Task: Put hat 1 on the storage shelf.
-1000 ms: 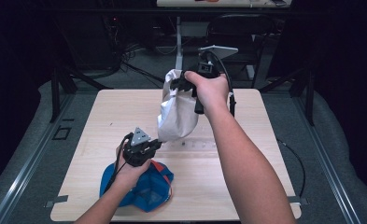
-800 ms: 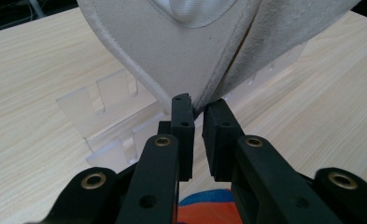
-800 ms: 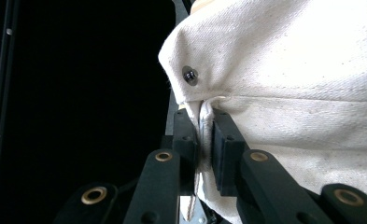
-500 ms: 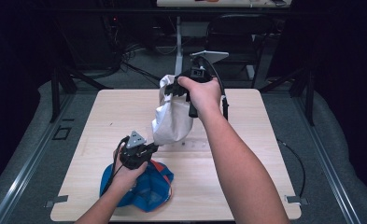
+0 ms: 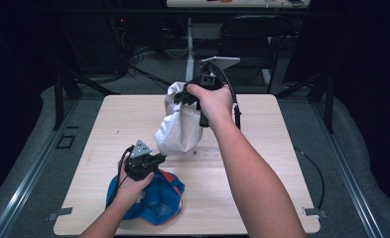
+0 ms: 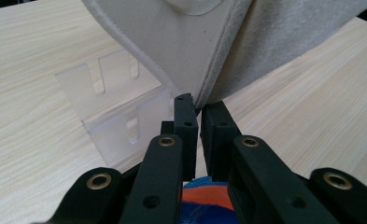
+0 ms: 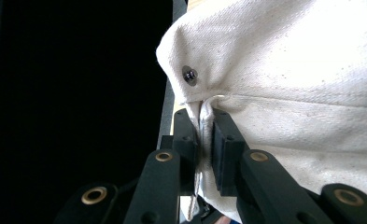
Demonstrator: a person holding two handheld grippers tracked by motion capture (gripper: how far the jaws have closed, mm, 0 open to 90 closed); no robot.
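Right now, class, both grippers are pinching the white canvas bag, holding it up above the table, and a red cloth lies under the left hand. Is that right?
Not quite: the cloth under the left hand is blue with orange trim, not red, as the high view shows. The rest stands: the left gripper pinches the white canvas bag's lower corner and the right gripper its upper edge, holding it above the table.
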